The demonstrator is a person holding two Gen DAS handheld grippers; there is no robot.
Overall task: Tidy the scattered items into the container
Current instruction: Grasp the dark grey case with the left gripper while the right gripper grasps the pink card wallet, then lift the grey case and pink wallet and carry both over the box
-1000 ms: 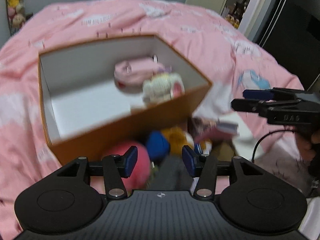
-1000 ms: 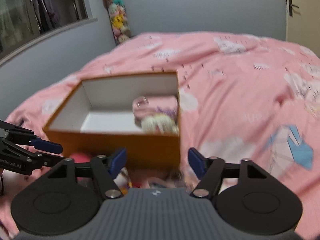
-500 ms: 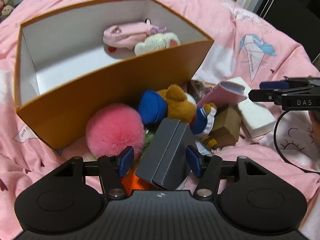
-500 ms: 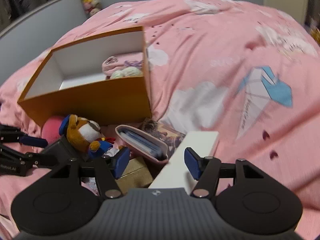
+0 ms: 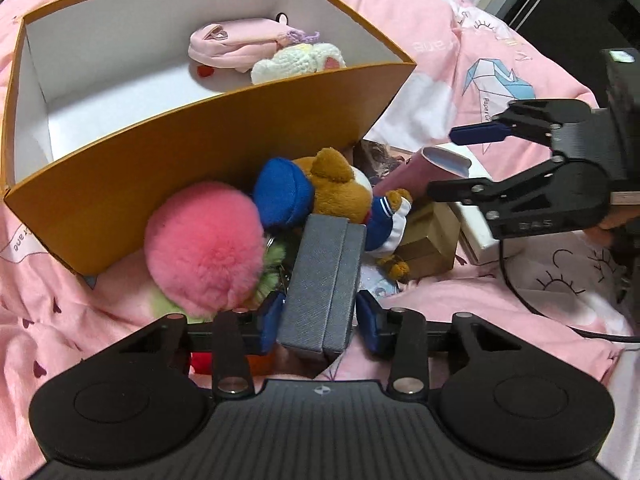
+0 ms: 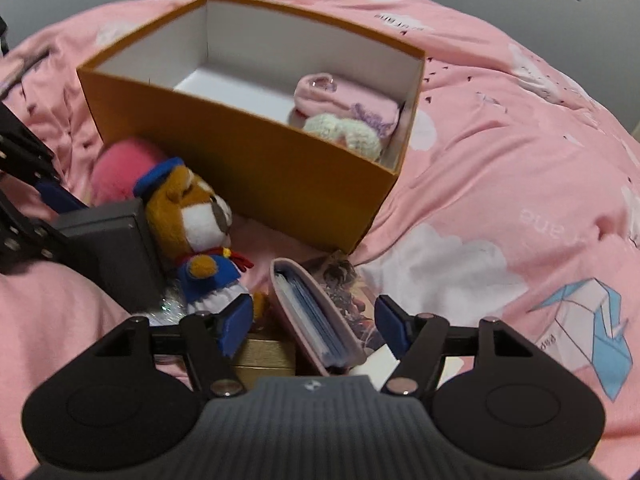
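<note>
My left tool (image 5: 318, 322) has just been closing onto the grey case (image 5: 326, 280) near the orange box (image 5: 208, 160) on the bed (image 5: 440, 40), while my right tool (image 6: 314, 326) hangs wide around the pink pouch (image 6: 310, 314).

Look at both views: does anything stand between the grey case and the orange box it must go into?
Yes. The pink pompom and the bear plush lie between the grey case and the orange box, whose near wall also stands in the way.
</note>
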